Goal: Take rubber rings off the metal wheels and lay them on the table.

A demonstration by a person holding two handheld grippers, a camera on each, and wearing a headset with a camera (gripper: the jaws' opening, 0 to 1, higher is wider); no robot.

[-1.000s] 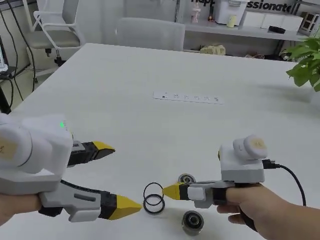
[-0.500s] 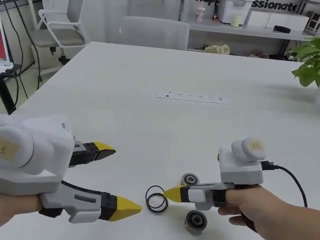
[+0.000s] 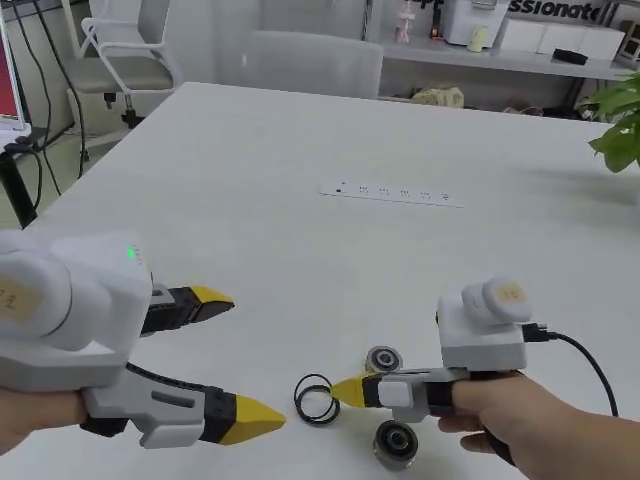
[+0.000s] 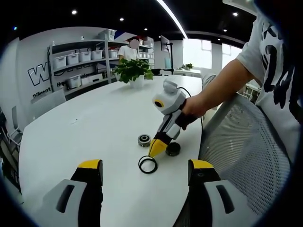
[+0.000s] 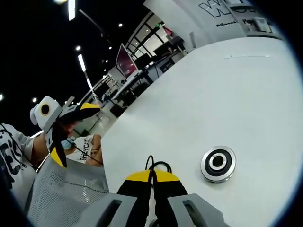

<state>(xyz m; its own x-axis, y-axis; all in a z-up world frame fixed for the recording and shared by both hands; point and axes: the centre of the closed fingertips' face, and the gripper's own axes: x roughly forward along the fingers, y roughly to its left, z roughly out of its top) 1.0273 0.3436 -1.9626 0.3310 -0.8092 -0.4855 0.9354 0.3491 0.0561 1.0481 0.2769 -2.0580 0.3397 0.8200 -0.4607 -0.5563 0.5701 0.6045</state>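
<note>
Two black rubber rings (image 3: 315,398) lie overlapping on the white table (image 3: 300,200). My right gripper (image 3: 338,390) has its yellow tips closed at their near edge, and one ring (image 5: 159,165) runs in between the tips. A bare metal wheel (image 3: 383,359) sits just beyond that gripper, and a darker wheel (image 3: 396,440) lies beside the hand. My left gripper (image 3: 236,357) hovers open to the left of the rings, holding nothing. In the left gripper view the rings (image 4: 147,164) lie ahead, with the right gripper (image 4: 157,147) and both wheels (image 4: 144,140) behind.
A white power strip (image 3: 392,194) lies across the middle of the table. A potted plant (image 3: 618,125) stands at the far right edge. Chairs (image 3: 305,62) and shelves line the far side. The right gripper's cable (image 3: 585,350) trails to the right.
</note>
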